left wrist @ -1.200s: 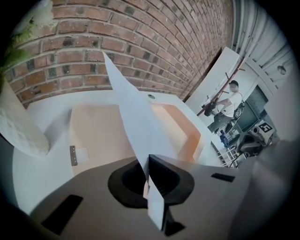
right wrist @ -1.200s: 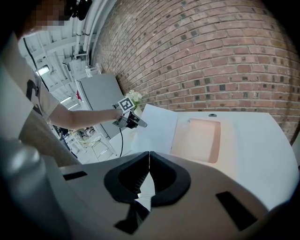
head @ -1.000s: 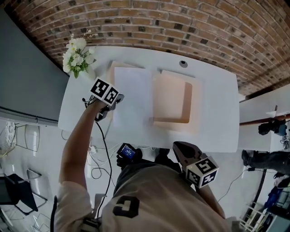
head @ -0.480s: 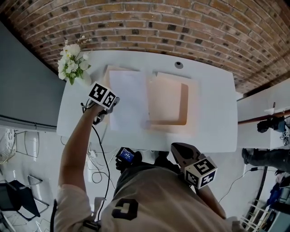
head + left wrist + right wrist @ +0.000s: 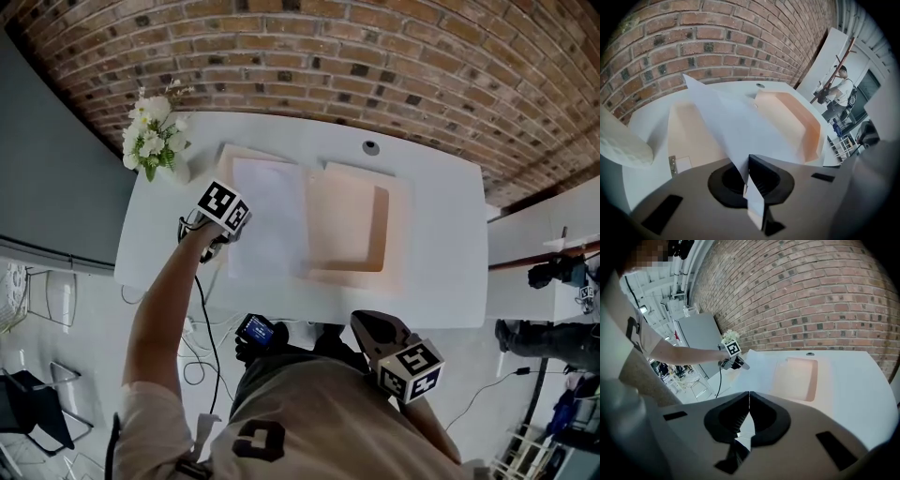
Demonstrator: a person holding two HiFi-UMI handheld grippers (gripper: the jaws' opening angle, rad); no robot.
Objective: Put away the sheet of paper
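Observation:
A white sheet of paper (image 5: 270, 217) lies on the white table (image 5: 441, 244), partly over a flat peach lid (image 5: 228, 155). My left gripper (image 5: 228, 236) is at the sheet's left edge. In the left gripper view the jaws (image 5: 746, 161) are shut on the paper (image 5: 731, 126), whose near edge is raised and bent upward. An open peach tray (image 5: 349, 230) stands just right of the sheet. My right gripper (image 5: 380, 336) hangs off the table's near edge by the person's body. Its jaws (image 5: 749, 404) are shut with nothing between them.
A white vase of flowers (image 5: 152, 136) stands at the table's far left corner, close to my left arm. A brick wall (image 5: 375, 66) runs behind the table. A small round cable hole (image 5: 371, 147) sits near the back edge. Cables (image 5: 202, 328) hang below the near left edge.
The head view has shifted a little. My left gripper stays at the paper's left edge, holding it. The right gripper has stayed by the body.

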